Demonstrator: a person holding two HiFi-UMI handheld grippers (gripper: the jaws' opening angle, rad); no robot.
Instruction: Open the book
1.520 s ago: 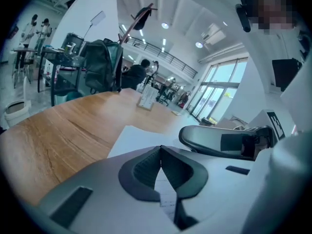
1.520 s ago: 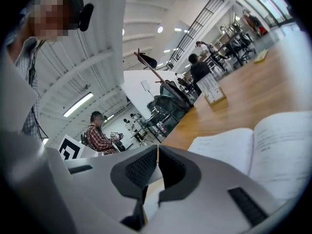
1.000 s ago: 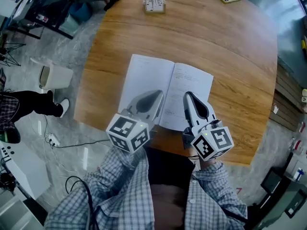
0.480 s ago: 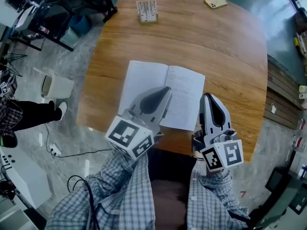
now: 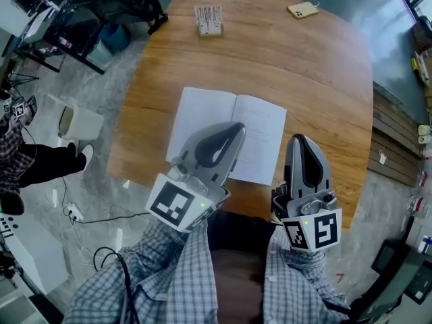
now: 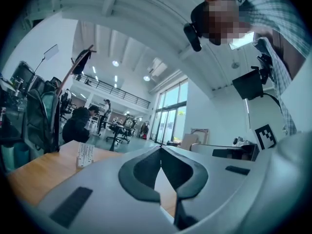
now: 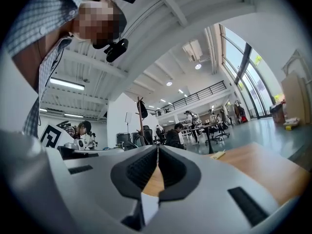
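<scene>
Both tools are clenched with nothing in them. The left gripper [image 5: 237, 130] has its jaws pressed together at the tips, and its own view shows only bare wood through the small gap lower down. Same for the right gripper [image 5: 302, 142]: tips together, empty.

The left one hangs over the near half of the book [image 5: 202, 117], about over the spine; can't tell if it actually touches the paper. The right one sits just beside the book's right edge, over the near edge of the table [image 5: 317, 79].

Count: one book, two grippers, one small white rack [image 5: 208, 19] at the table's far edge, and one flat yellow thing [image 5: 302, 9] by the far right corner, maybe a phone.

The book is already open and lies flat, two pages showing, close to the table's near edge and a bit left of the middle. The spine runs from far edge to near edge, slightly tilted, so the long axis of the spread goes left to right. The right page has faint writing and the left looks blank.
</scene>
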